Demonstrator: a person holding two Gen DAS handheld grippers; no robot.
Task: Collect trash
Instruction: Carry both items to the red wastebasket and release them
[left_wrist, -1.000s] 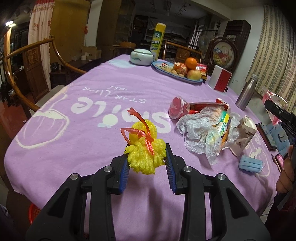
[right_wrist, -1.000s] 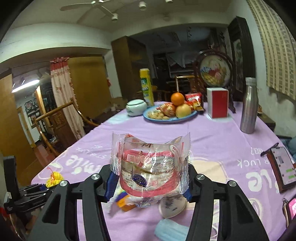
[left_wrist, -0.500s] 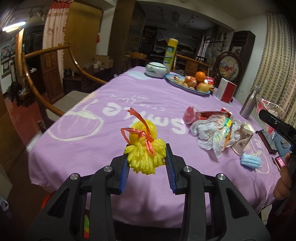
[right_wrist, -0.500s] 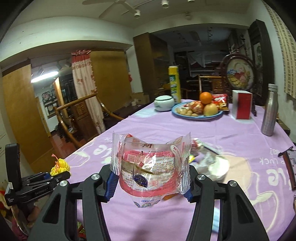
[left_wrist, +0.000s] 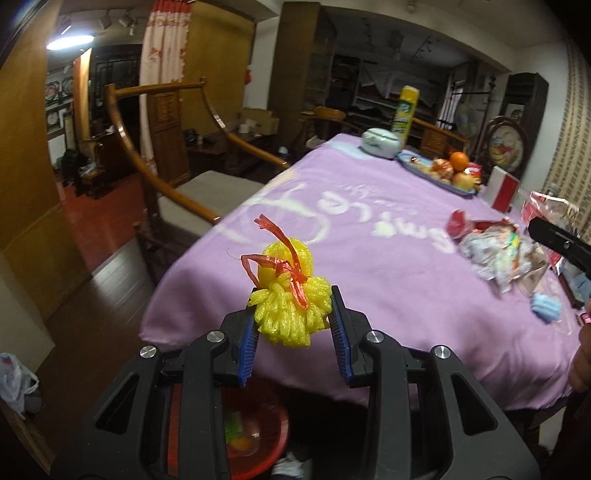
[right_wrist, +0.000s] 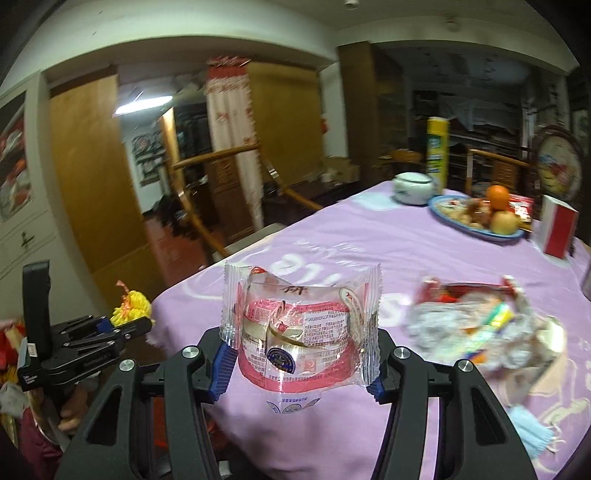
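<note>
Left claw (left_wrist: 293, 341) pinches yellow foam net (left_wrist: 291, 314) (red-tied); right claw (right_wrist: 299, 363) clamps clear wrapper (right_wrist: 299, 332).

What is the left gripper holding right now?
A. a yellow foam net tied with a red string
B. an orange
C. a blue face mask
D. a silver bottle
A. In the left wrist view, the left gripper is shut on the yellow foam net with its red string, held past the edge of the purple table.
</note>
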